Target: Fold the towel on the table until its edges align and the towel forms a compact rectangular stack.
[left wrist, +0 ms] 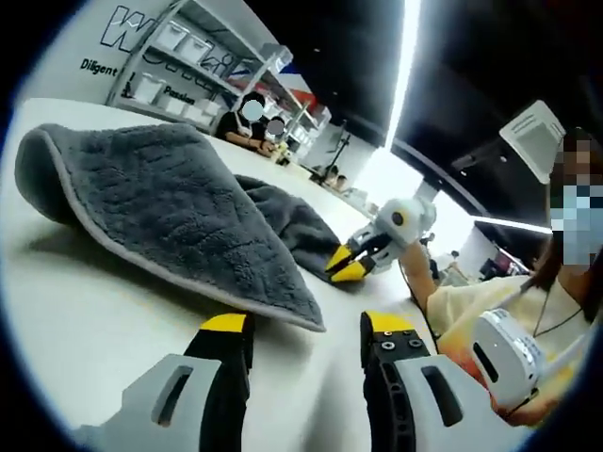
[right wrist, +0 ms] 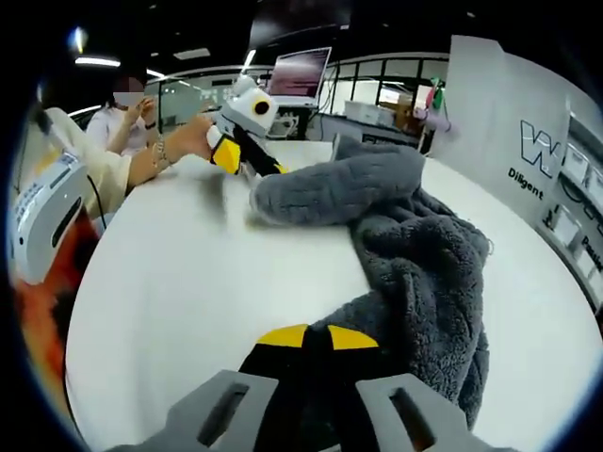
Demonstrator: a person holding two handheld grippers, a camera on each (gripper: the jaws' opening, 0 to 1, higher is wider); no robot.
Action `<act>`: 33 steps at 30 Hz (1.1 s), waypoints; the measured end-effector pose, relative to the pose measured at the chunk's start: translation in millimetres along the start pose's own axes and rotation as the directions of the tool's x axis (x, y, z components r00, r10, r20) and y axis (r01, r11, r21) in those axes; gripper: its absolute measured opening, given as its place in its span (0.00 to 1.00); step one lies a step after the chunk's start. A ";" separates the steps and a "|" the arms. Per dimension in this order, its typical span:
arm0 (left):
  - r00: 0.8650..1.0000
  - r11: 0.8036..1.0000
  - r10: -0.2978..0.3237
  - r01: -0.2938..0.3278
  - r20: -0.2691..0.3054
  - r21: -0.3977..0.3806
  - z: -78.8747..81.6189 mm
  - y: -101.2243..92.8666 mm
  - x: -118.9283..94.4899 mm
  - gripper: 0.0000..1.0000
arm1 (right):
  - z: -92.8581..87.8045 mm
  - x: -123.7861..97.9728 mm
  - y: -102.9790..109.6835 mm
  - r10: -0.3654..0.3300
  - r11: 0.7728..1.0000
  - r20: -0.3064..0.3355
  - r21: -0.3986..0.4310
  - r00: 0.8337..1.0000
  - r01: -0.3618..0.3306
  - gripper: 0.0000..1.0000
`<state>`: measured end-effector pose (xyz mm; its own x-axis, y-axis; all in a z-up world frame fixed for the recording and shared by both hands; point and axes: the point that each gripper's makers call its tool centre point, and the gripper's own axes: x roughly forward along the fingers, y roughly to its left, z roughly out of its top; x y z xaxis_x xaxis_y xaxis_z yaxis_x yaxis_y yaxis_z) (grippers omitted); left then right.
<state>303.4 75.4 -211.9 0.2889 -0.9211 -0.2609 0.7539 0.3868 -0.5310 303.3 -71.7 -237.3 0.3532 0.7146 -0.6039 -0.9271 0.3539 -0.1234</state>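
A grey towel [left wrist: 160,202] lies rumpled on the white table [left wrist: 104,320], with one flap folded over and a pale hem along its near edge. My left gripper [left wrist: 306,325] is open just short of that hem, nothing between its yellow-tipped fingers. Beyond the towel, my right gripper [left wrist: 347,265] pinches the cloth's far edge. In the right gripper view the right gripper [right wrist: 317,337] is shut on a corner of the towel [right wrist: 415,254], which bunches away to the right. The left gripper [right wrist: 236,151] hovers at the far folded end, over the table [right wrist: 188,282].
The person holding the grippers sits at the table's edge in a yellow top [left wrist: 471,301]. Shelves of white bins [left wrist: 188,47] and seated people [left wrist: 254,122] are behind the table. A monitor [right wrist: 300,73] and a lettered wall panel [right wrist: 528,160] stand beyond it.
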 end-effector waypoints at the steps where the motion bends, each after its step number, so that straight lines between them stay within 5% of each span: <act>1: 1.000 1.000 0.009 -0.009 0.000 0.000 -0.5 1.6 0.6 0.42 | 0.0 0.0 0.0 0.000 1.000 0.000 -0.001 1.000 0.000 0.02; 8: 0.998 0.998 0.065 -0.065 -0.007 -0.016 -1.6 12.2 2.0 0.30 | 0.2 -0.2 0.0 -0.001 1.000 0.000 -0.002 1.000 0.001 0.03; 16: 0.999 0.999 0.041 -0.041 0.007 0.024 1.2 9.5 0.7 0.08 | 0.4 0.0 -0.5 -0.005 1.000 -0.002 -0.007 1.000 0.005 0.02; 24: 0.996 1.000 0.023 -0.025 0.082 0.017 15.9 6.0 -6.8 0.03 | 2.4 0.4 -1.9 -0.015 0.999 0.002 -0.037 1.000 0.015 0.00; 33: 0.961 0.998 0.020 -0.002 0.276 -0.066 49.9 8.5 -33.2 0.03 | 5.4 -3.0 -5.0 -0.015 1.000 0.016 -0.023 1.000 0.015 0.00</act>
<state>329.6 107.1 -167.6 0.4552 -0.8895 -0.0389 0.7127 0.3902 -0.5828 307.5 -72.3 -230.7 0.3688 0.7187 -0.5894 -0.9243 0.3507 -0.1506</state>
